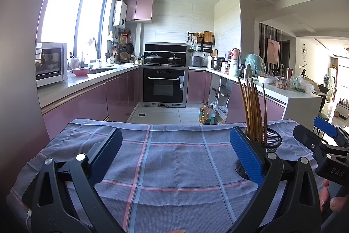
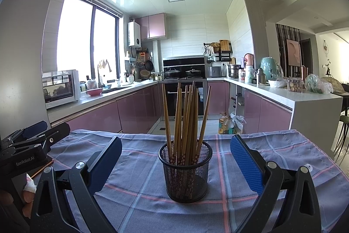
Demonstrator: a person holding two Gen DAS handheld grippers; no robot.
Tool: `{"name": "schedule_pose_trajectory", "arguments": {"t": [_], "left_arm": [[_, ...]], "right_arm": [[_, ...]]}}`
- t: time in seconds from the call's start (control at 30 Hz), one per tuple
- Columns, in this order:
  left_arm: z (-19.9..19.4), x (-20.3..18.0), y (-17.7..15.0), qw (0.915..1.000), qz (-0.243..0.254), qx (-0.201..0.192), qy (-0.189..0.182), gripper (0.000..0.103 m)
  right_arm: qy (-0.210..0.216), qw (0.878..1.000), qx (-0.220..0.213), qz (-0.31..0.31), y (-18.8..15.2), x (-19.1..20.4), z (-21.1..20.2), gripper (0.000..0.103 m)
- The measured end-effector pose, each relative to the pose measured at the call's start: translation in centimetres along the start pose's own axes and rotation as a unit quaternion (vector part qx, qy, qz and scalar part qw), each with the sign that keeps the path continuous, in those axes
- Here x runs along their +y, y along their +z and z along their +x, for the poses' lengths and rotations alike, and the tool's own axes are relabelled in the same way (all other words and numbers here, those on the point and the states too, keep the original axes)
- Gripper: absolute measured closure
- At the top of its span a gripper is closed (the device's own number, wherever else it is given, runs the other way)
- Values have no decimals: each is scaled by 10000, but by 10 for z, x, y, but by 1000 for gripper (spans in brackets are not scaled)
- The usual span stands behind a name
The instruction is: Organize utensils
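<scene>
A black mesh holder (image 2: 185, 171) stands upright on the checked cloth (image 2: 139, 167), filled with several wooden chopsticks (image 2: 185, 119). My right gripper (image 2: 176, 156) is open and empty, its jaws wide apart with the holder centred between them, just ahead. In the left wrist view the holder (image 1: 269, 141) and chopsticks (image 1: 254, 110) stand at the right, partly behind the right finger. My left gripper (image 1: 174, 150) is open and empty over bare cloth (image 1: 174, 163). The right gripper (image 1: 322, 141) shows at the far right of the left view; the left gripper (image 2: 32, 141) shows at the left of the right view.
The cloth-covered table ends at its far edge (image 2: 152, 134), with a kitchen floor beyond. Oil bottles (image 2: 225, 123) stand on the floor. Pink cabinets and counters run along both sides, with an oven (image 1: 163, 88) at the back.
</scene>
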State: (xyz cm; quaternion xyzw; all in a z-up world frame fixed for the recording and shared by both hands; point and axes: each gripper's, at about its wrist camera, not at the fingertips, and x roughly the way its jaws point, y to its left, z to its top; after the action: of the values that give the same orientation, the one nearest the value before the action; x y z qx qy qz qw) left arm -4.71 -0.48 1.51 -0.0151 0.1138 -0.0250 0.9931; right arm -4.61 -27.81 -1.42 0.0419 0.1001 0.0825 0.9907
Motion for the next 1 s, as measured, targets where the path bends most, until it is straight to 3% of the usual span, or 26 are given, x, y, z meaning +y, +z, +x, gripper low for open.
{"name": "schedule_pose_trajectory", "arguments": {"t": [0.9,1.0], "left_arm": [[2,1,-4,9999,2,-33,100,6],[8,2,-5,9999,-13,139,38,6]], "right_arm": [[-1,10000,19,7,-2,-1,1,7],[-14,10000,82,3,-2,-3,3,7]]}}
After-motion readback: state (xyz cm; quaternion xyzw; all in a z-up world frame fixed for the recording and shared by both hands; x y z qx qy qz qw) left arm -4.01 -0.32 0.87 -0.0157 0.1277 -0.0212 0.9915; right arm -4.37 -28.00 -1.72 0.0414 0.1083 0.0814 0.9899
